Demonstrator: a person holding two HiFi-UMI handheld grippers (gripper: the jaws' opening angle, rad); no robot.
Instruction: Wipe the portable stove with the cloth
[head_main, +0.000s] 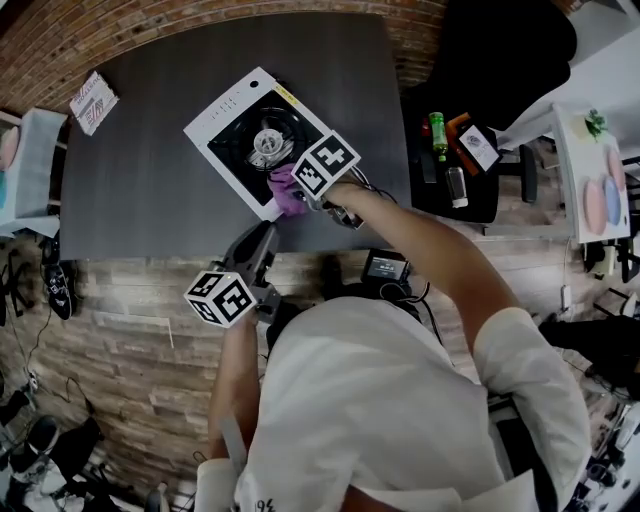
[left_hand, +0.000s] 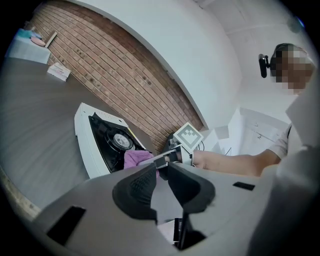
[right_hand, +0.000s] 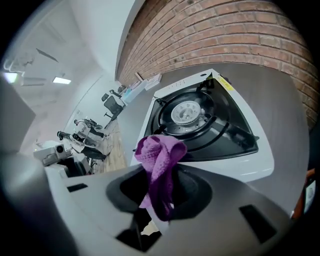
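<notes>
The right gripper's (right_hand: 161, 176) jaws are clamped on the purple cloth (right_hand: 159, 152), which is bunched at the near corner of the portable stove (right_hand: 252, 157). The left gripper's (left_hand: 162, 169) jaws stand slightly apart with nothing between them, just off the near edge of the worktop (head_main: 140, 190). Farther off, the stove's burner (right_hand: 186, 112) sits before a brick wall (right_hand: 225, 35).

Nearest to us, our left gripper (left_hand: 162, 167) has its black jaws slightly apart, with nothing between them. Beyond it, on the grey table (left_hand: 35, 125), sits the white stove (left_hand: 86, 147). Our right gripper (left_hand: 152, 161) holds a purple cloth (left_hand: 134, 158) on the stove's near right corner. A brick wall (left_hand: 115, 70) runs along the far side.
</notes>
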